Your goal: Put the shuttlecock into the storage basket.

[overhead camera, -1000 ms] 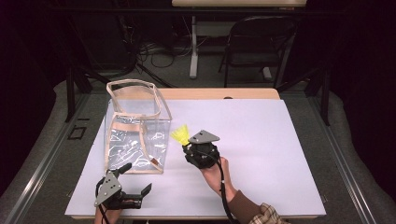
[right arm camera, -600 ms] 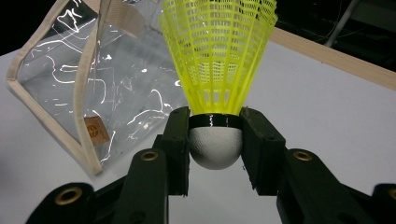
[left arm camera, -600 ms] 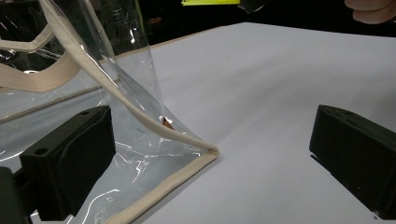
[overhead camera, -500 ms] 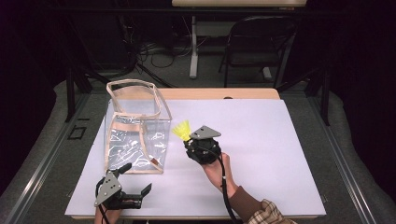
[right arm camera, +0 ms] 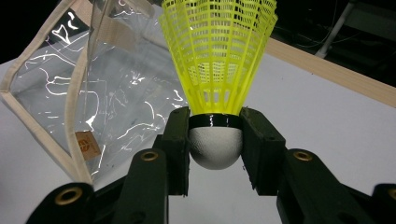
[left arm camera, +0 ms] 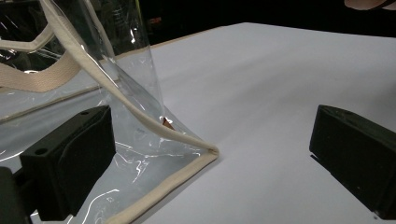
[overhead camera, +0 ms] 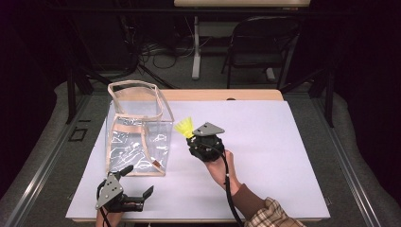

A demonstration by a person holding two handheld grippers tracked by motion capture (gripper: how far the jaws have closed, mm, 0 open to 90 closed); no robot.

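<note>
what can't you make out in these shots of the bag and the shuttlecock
- Small brown tag on the clear bag: its print is too small to read in the right gripper view.
- Shuttlecock: skirt top cut off by the upper edge of that view.
- Bag's near lower corner, left gripper view: part hidden behind the left hand-held gripper's jaw.
- Left hand: cut off by the high view's bottom edge.

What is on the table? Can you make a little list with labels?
held thing: yellow shuttlecock, white round end between the jaws
right gripper: shut on the shuttlecock, beside the bag
bag: clear plastic, beige trim, standing upright, top open
left gripper: open, holding nothing, by the bag's near corner
table: white top
behind the table: folding chair
</note>
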